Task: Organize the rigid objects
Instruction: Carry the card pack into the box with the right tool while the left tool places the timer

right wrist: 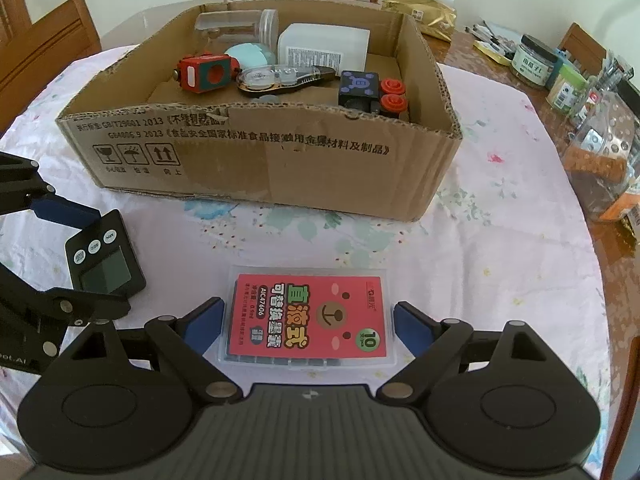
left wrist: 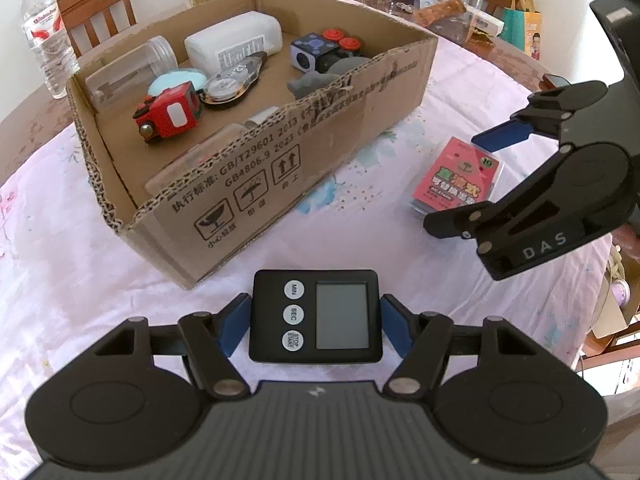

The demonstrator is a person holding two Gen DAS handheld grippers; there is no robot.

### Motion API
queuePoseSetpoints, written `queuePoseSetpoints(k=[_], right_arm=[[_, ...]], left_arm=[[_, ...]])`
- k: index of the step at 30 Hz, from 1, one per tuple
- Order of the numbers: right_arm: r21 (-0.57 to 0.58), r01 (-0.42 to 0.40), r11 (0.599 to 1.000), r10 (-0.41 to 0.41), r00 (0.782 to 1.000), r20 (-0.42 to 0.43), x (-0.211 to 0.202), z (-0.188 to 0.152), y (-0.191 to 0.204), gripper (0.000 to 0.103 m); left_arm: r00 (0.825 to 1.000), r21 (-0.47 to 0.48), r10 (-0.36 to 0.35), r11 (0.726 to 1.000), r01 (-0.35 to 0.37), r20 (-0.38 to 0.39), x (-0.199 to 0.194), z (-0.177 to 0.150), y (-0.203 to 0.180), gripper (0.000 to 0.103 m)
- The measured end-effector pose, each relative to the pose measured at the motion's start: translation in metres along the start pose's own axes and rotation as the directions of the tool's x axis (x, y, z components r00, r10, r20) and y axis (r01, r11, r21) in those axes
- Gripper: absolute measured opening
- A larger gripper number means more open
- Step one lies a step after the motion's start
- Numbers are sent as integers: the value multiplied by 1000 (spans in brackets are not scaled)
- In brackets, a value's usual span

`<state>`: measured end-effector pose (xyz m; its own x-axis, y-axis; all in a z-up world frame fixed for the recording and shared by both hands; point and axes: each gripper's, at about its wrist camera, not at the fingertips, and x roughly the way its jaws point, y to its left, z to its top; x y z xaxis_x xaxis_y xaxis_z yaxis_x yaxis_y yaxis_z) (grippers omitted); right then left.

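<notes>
1. Spanning both views, the counter (right wrist: 500,240) carries a pale floral cloth; jars and packets crowd its far right edge.
2. Sitting mid-counter, the open cardboard box (right wrist: 280,168) bears printed handling symbols on its near wall. Inside lie a white plastic bottle (right wrist: 324,50), a clear jar (right wrist: 240,24) on its side, a red toy block (right wrist: 204,74), a correction tape dispenser (right wrist: 280,76), a dark cube (right wrist: 358,84) and two red caps (right wrist: 392,96).
3. The left gripper (left wrist: 316,320) has its blue pads against both side edges of the black digital timer (left wrist: 316,316), clamped on it; the timer sits just in front of the box's near corner, screen up.
4. The right gripper (right wrist: 306,320) stands with jaws apart, one pad either side of the refill box (right wrist: 308,316). Small gaps show at both pads, so nothing is gripped.
5. The refill box, a clear case with a red label, lies flat on the cloth, in front of the cardboard box and right of the timer.
</notes>
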<state>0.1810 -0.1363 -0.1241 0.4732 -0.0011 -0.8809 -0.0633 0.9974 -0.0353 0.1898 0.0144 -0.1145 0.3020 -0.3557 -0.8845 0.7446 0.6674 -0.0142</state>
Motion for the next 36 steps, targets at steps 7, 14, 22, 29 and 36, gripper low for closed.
queuePoseSetpoints(k=[7, 14, 22, 29, 36], right_arm=[[-39, -29, 999, 29, 1000, 10, -24, 6, -7, 93], [-74, -70, 995, 74, 996, 59, -56, 26, -17, 93], [-121, -104, 987, 123, 980, 157, -76, 69, -22, 93], [-119, -146, 982, 164, 974, 159, -38, 116, -17, 93], [-100, -154, 983, 168, 974, 149, -14, 133, -16, 103]], left_arm=[[1000, -4, -7, 1000, 7, 18, -28, 5, -5, 69], [994, -15, 1, 1000, 1, 108, -71, 34, -5, 69], [974, -30, 81, 997, -76, 210, -83, 73, 9, 69], [968, -94, 167, 984, -151, 187, -74, 86, 36, 69], [968, -131, 198, 975, -179, 154, -61, 91, 51, 69]])
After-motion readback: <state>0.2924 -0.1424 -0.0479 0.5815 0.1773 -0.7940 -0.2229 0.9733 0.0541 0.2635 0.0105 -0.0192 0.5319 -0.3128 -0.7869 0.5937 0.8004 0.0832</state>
